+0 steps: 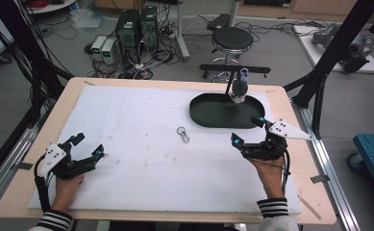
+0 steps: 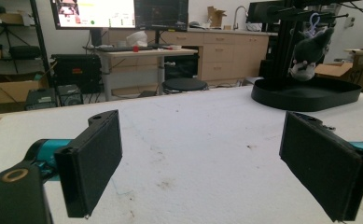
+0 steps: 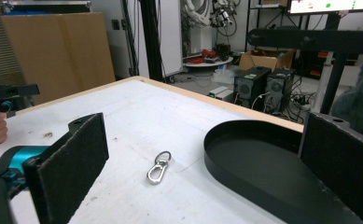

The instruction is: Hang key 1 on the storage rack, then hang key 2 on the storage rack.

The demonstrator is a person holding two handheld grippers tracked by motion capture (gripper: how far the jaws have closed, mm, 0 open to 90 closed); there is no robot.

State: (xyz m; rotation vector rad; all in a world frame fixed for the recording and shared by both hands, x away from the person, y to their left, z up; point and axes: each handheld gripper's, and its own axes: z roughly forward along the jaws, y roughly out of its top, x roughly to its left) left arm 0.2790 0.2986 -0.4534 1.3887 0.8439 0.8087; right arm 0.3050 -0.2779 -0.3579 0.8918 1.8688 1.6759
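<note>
While both grippers rest on the white foam-covered desk (image 1: 141, 115), a small silver metal snap clip (image 1: 183, 134) lies untouched between them

Left gripper (image 1: 89, 144) sits at the near left, its black padded fingers (image 2: 91, 161) spread wide with nothing between them; right gripper (image 1: 247, 130) sits at the near right, fingers (image 3: 67, 163) likewise wide apart and empty. The clip lies flat near the desk's middle, just near-left of the black oval tray (image 1: 201, 118), where a grey plush toy (image 1: 239, 88) hangs from a black stand
</note>
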